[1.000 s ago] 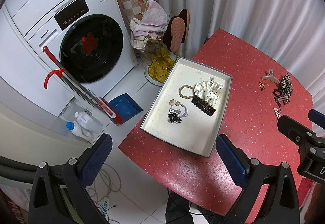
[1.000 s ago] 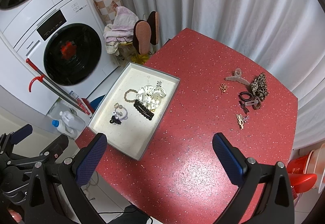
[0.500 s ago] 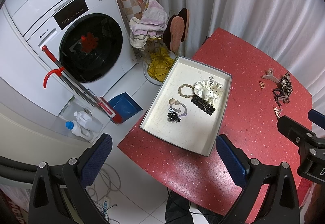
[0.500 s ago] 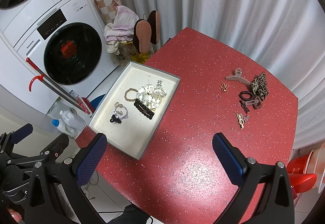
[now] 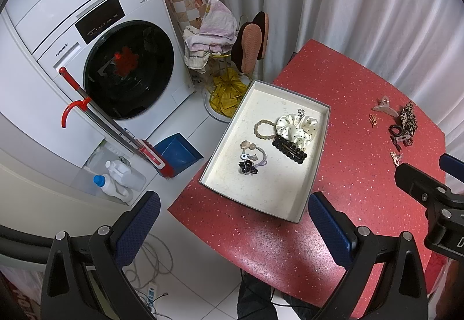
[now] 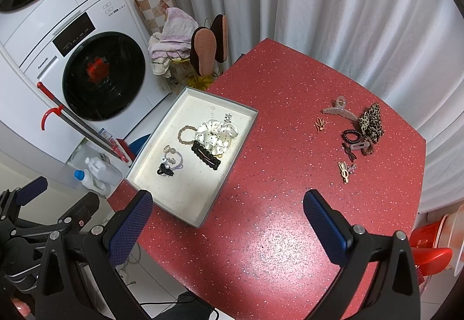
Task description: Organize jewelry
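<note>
left hand-held gripper (image 5: 232, 221): i hold it above the table's near left corner, jaws wide, nothing between them
right hand-held gripper (image 6: 227, 217): jaws wide, empty, over bare table (image 6: 275, 233)
tray (image 6: 200, 221): on the table's left side, holding a white dotted scrunchie (image 6: 216, 133), a black barrette (image 6: 206, 157) and hair ties
loose pieces: a clear claw clip (image 6: 339, 110), a leopard scrunchie (image 6: 371, 122) and small clips lie far right, well apart from the tray

Tray (image 6: 171, 119) on table (image 6: 278, 105) (clips (image 6: 345, 170) rightward)
</note>
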